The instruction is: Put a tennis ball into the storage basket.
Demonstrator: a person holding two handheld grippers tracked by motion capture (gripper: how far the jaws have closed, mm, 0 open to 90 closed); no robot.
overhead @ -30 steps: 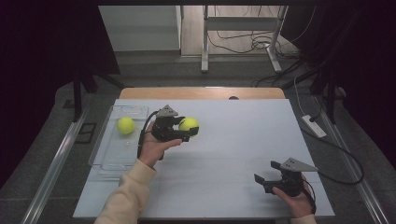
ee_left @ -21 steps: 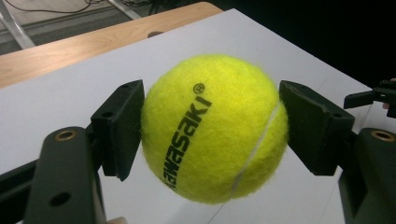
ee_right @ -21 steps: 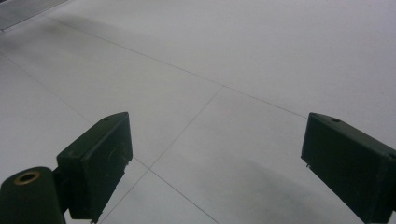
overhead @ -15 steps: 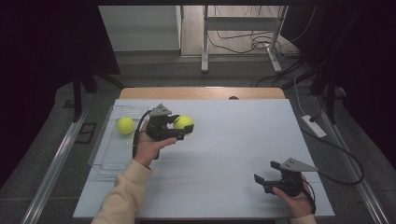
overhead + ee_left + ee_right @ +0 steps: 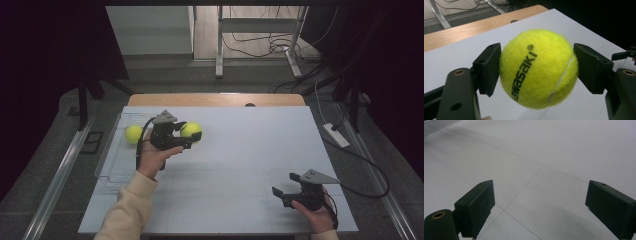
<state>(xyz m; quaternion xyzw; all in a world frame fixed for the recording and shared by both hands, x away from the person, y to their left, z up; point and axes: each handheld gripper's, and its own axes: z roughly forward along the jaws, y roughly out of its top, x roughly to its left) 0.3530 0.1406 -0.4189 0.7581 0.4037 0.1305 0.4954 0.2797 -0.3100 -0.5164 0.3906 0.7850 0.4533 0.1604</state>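
Note:
My left gripper [image 5: 192, 137] is shut on a yellow tennis ball [image 5: 190, 131], holding it above the white table [image 5: 240, 165] at its left. In the left gripper view the ball [image 5: 537, 68], printed with black lettering, sits clamped between both black pads [image 5: 487, 67]. A second yellow tennis ball [image 5: 133, 134] lies in the clear tray [image 5: 115, 165] at the table's left edge, just left of that gripper. My right gripper [image 5: 281, 191] rests near the front right corner, its jaws wide apart over bare table [image 5: 544, 170] with nothing between them.
A wooden strip [image 5: 215, 99] runs along the table's far edge. A white power strip [image 5: 336, 135] and cables lie on the floor to the right. Table legs [image 5: 219, 45] stand beyond the far edge.
My left gripper has drifted a little to the left with the ball, toward the tray. The right gripper has stayed put.

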